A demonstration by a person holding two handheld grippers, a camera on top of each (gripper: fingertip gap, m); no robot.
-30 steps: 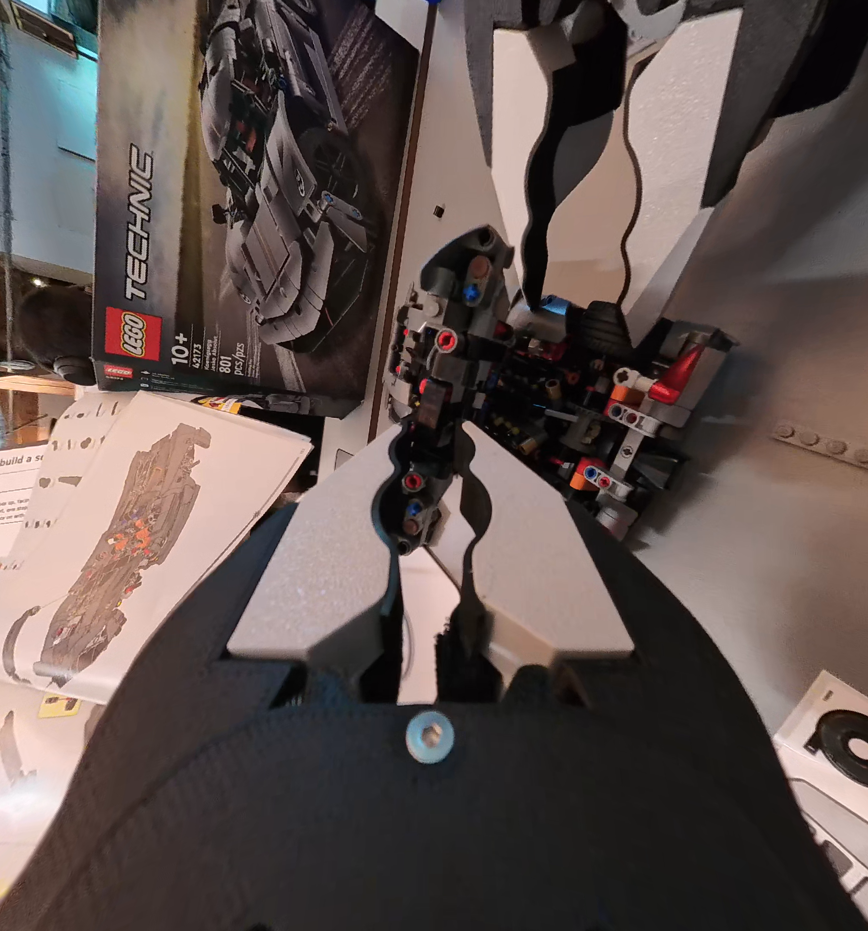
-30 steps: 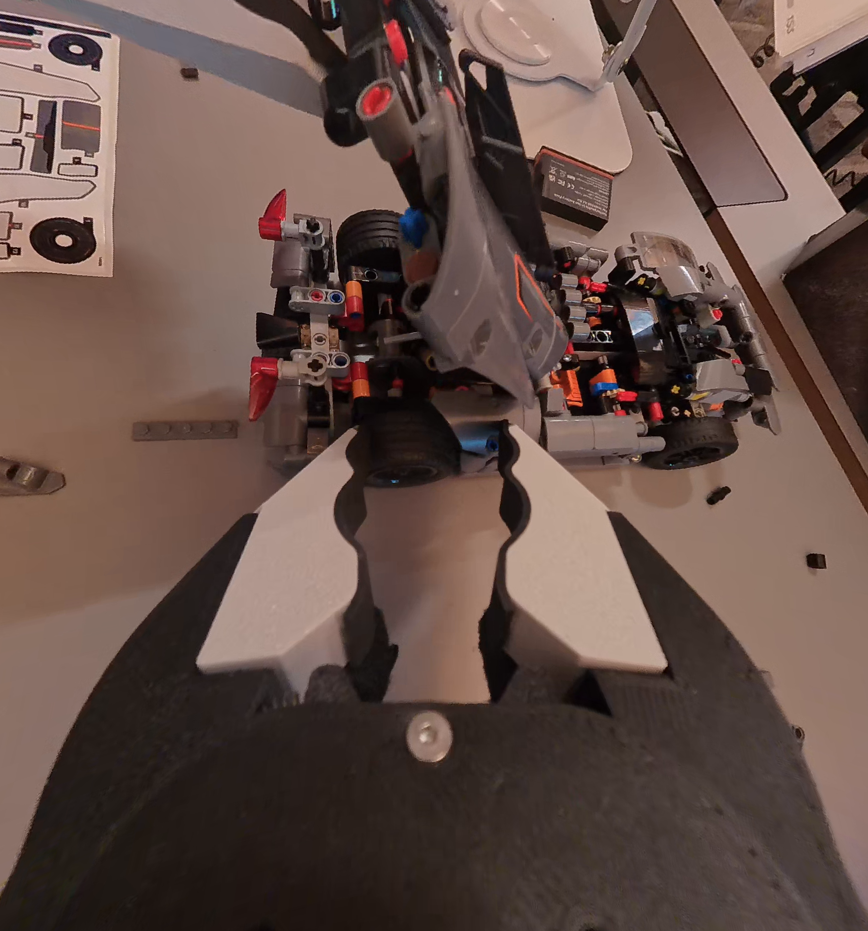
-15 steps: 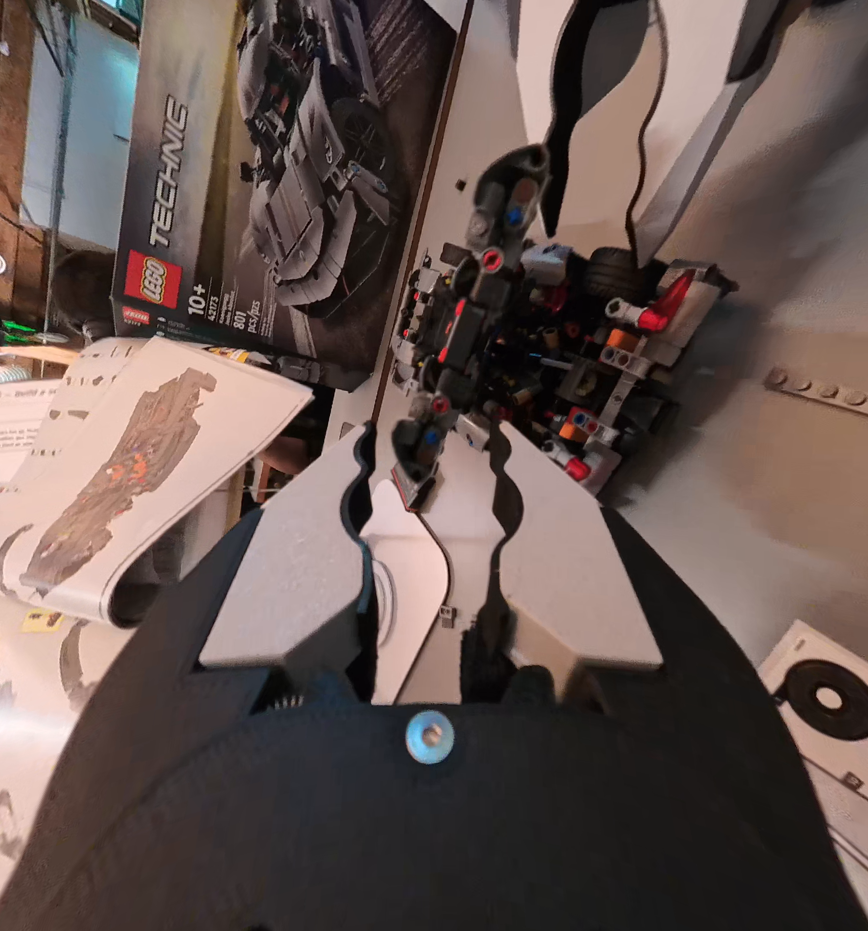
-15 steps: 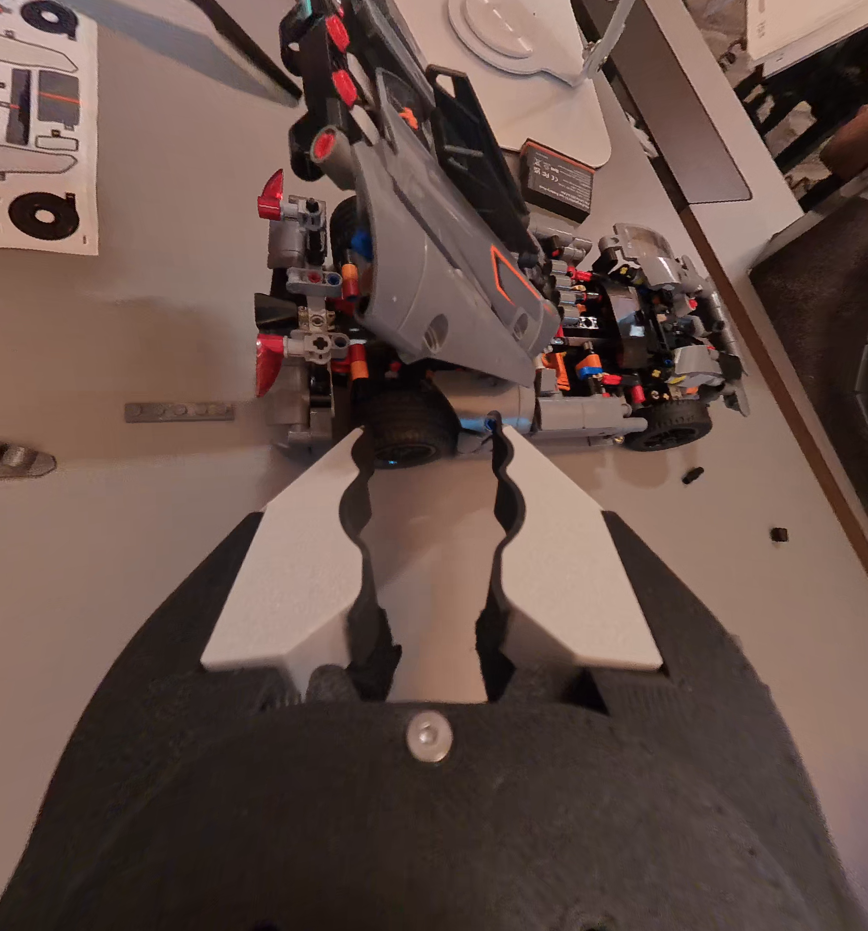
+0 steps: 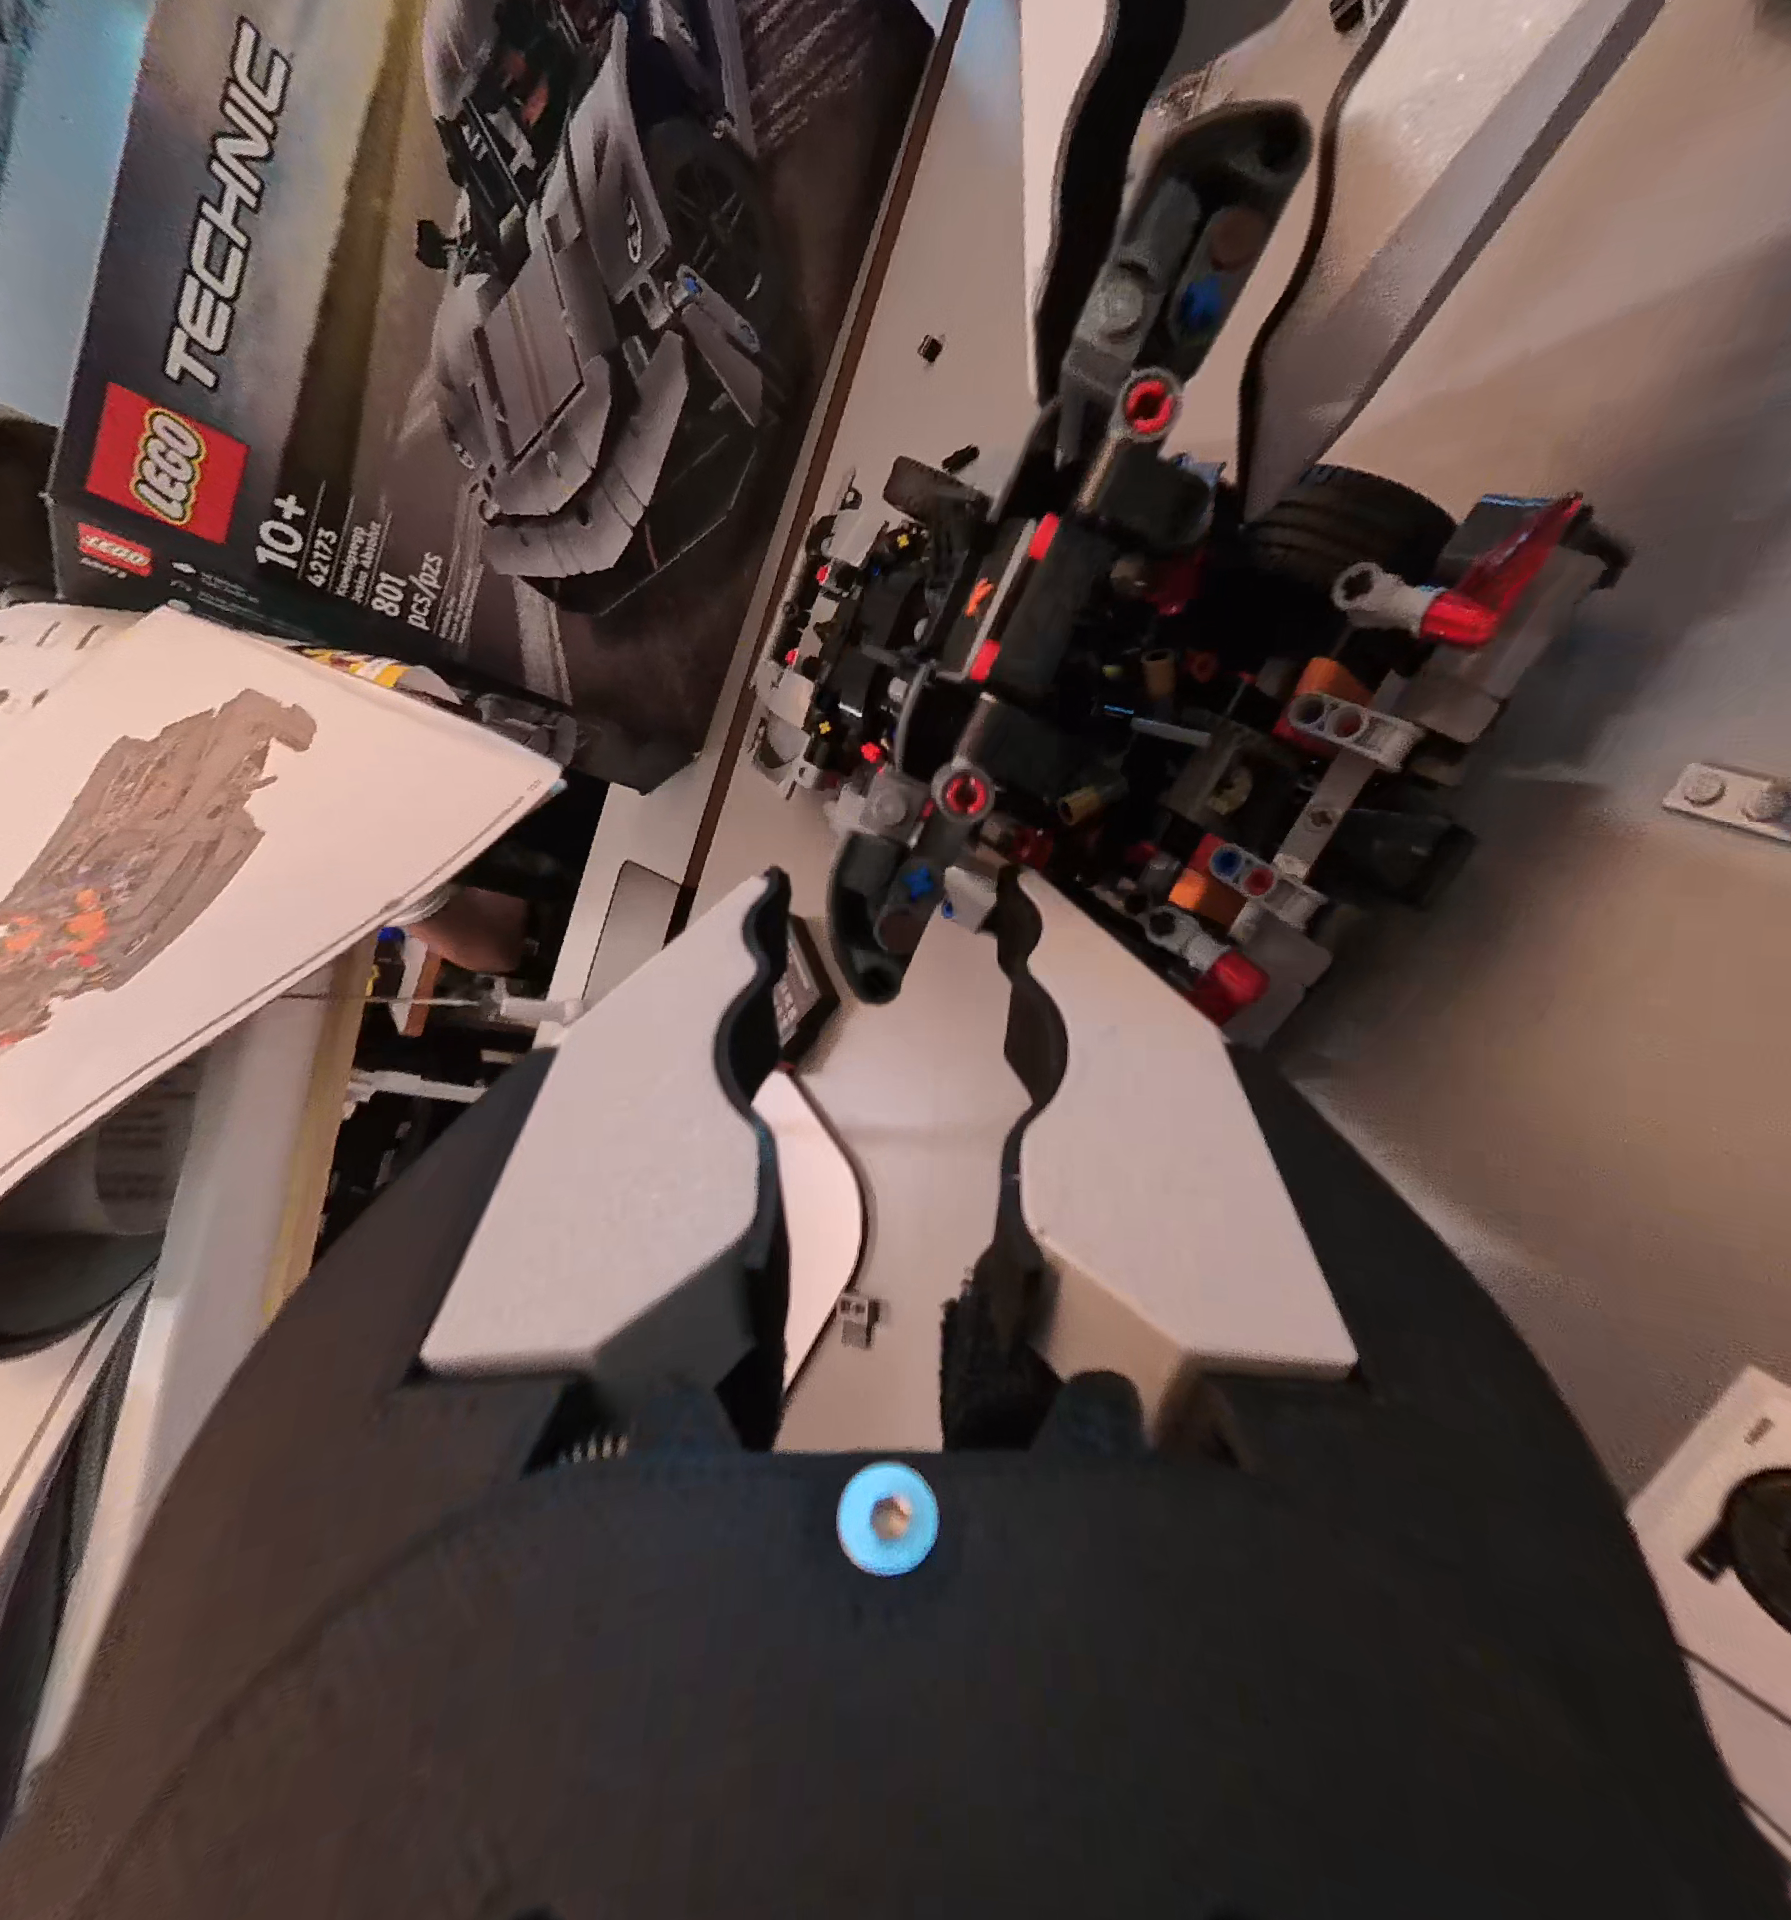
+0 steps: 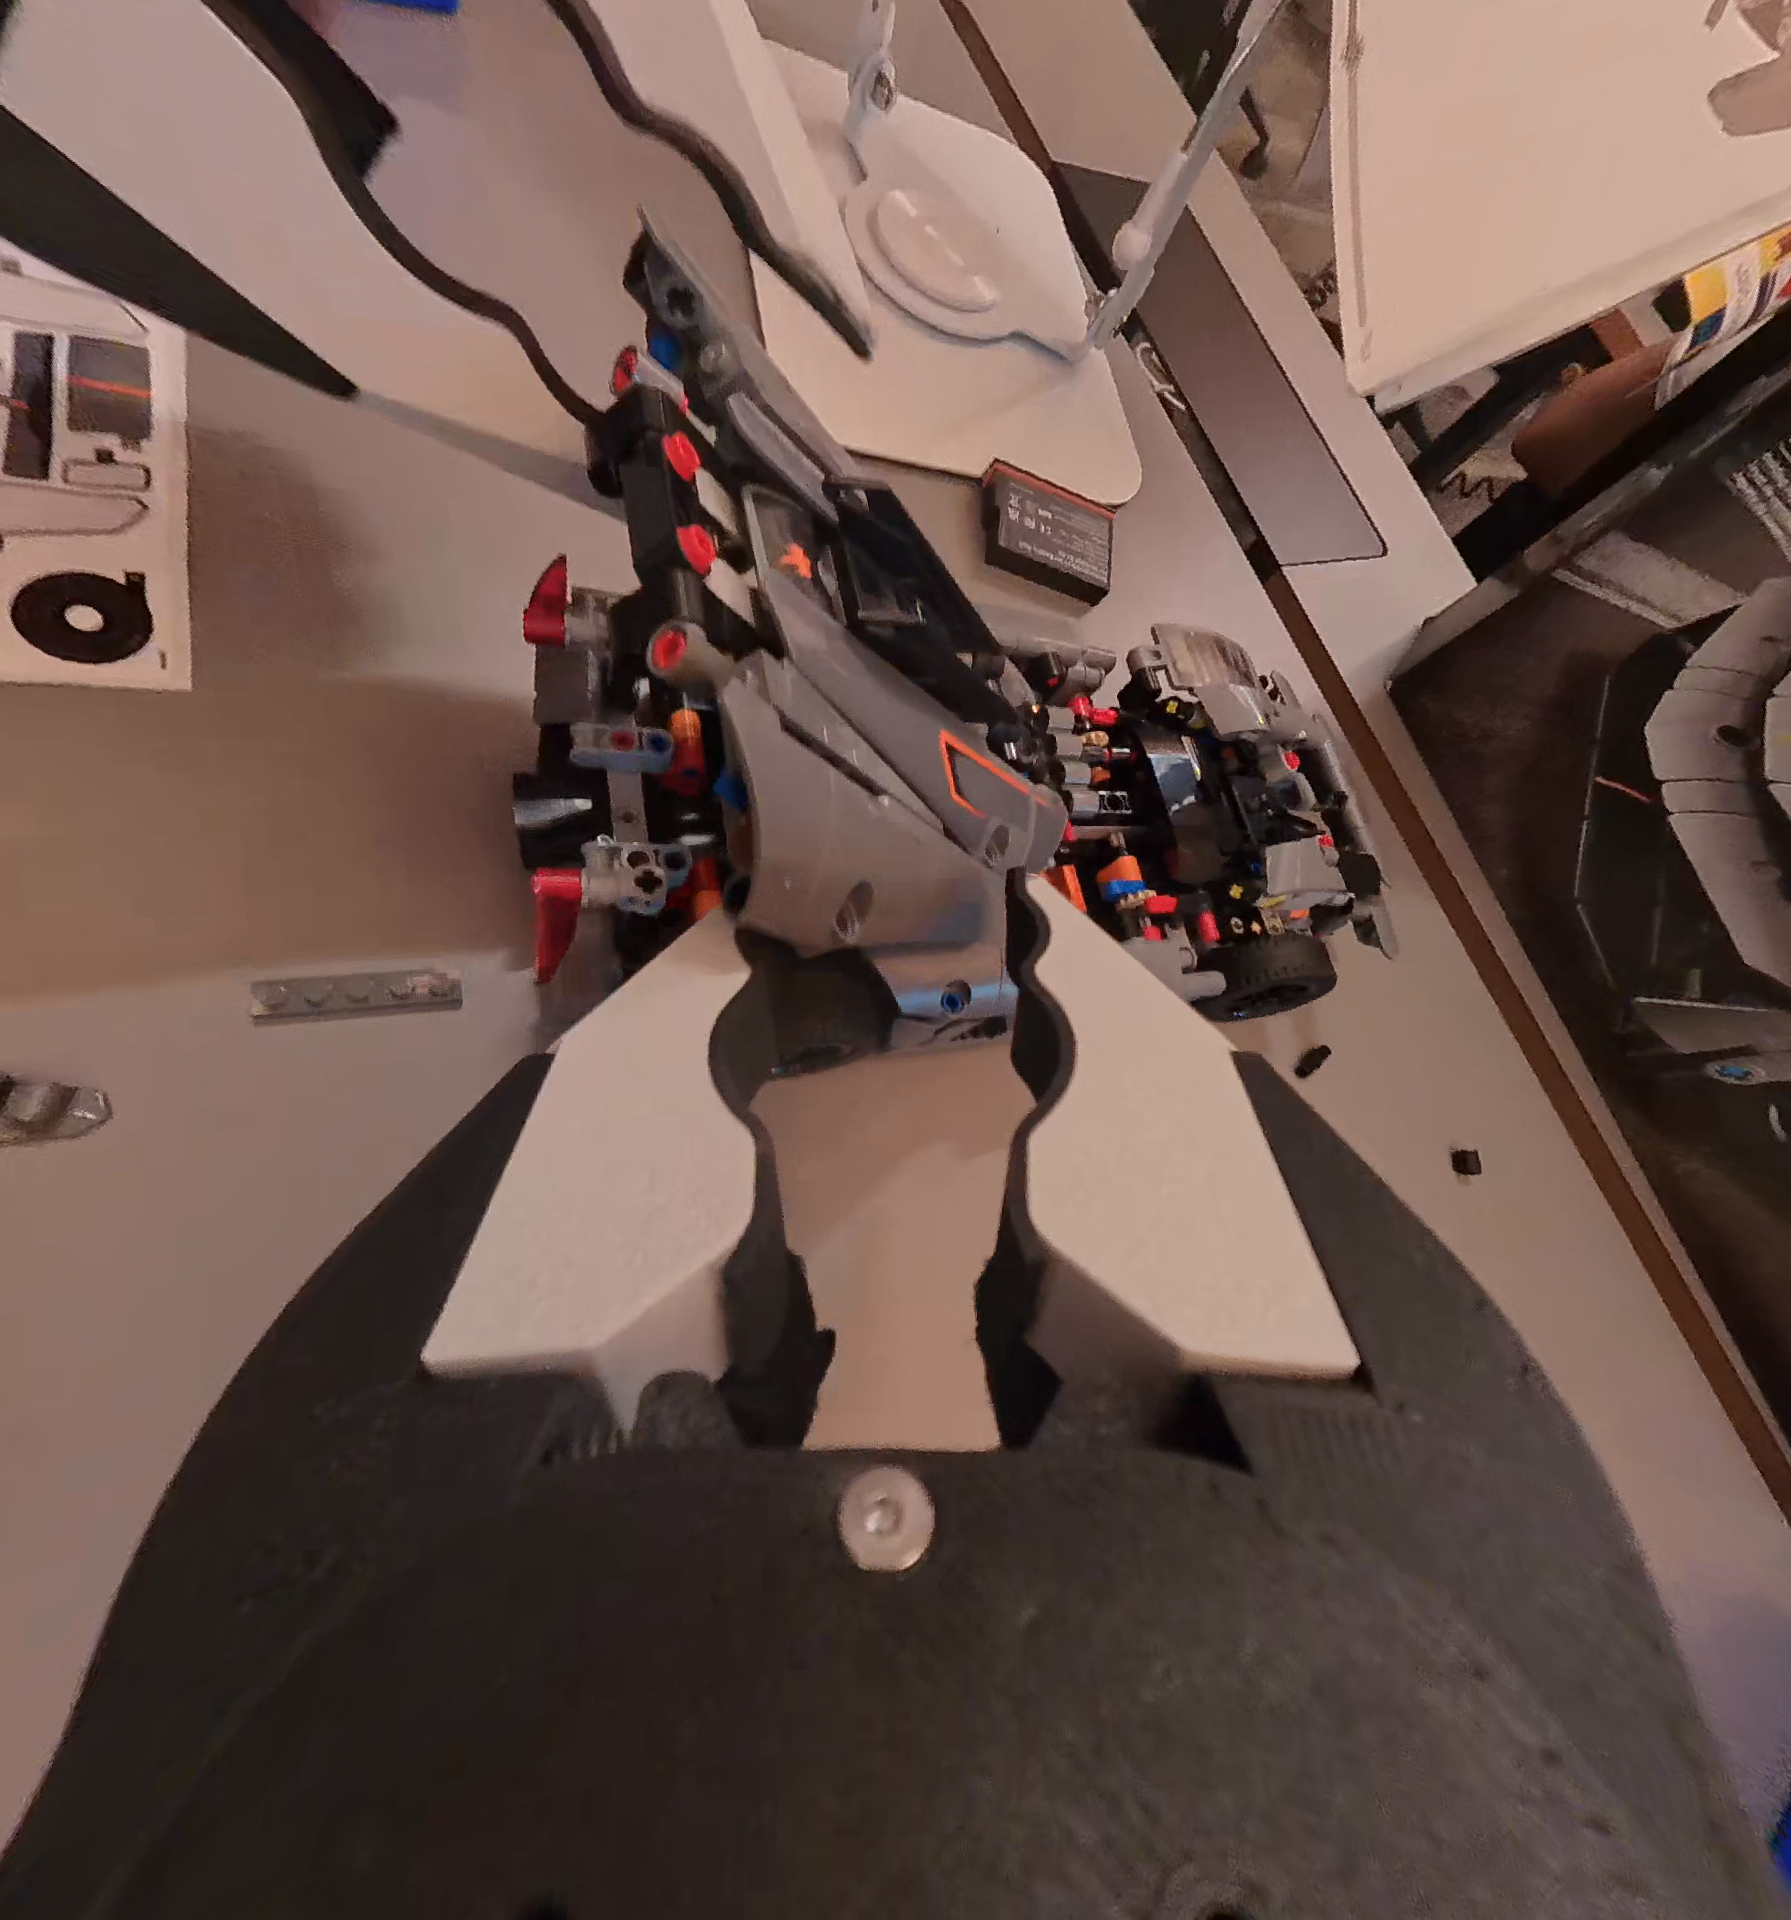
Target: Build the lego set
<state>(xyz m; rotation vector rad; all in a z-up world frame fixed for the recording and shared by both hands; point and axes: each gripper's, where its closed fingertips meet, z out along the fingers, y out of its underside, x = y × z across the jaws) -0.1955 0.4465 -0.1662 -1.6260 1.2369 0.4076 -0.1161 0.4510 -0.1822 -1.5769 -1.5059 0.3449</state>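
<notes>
The partly built Lego car [image 6: 1213, 790] stands on the grey table; it also shows in the left wrist view [image 5: 1234, 727]. A long grey and black body panel [image 6: 870, 748] with orange trim lies tilted on top of it, also in the left wrist view [image 5: 1026, 603]. My right gripper [image 6: 875, 904] is open, its tips either side of the panel's wide grey end. My left gripper [image 5: 886, 894] is open and empty, its tips either side of the panel's other end. Each gripper shows in the other's view: the left one [image 6: 725, 379] and the right one [image 5: 1156, 447].
The set's box [image 5: 434, 343] and open instruction booklet [image 5: 195, 831] lie beyond the table edge. A sticker sheet [image 6: 49, 499], a flat grey plate [image 6: 356, 994], a grey piece [image 6: 18, 1101], a black block [image 6: 1047, 540], a white stand base [image 6: 932, 260] and small black pins [image 6: 1312, 1060] lie around the car. The left gripper's tips are roughly 9 cm from the right gripper's.
My left gripper opened and let go of the panel, then drew back a little. The panel came down onto the car. My right gripper moved up to the panel's near end.
</notes>
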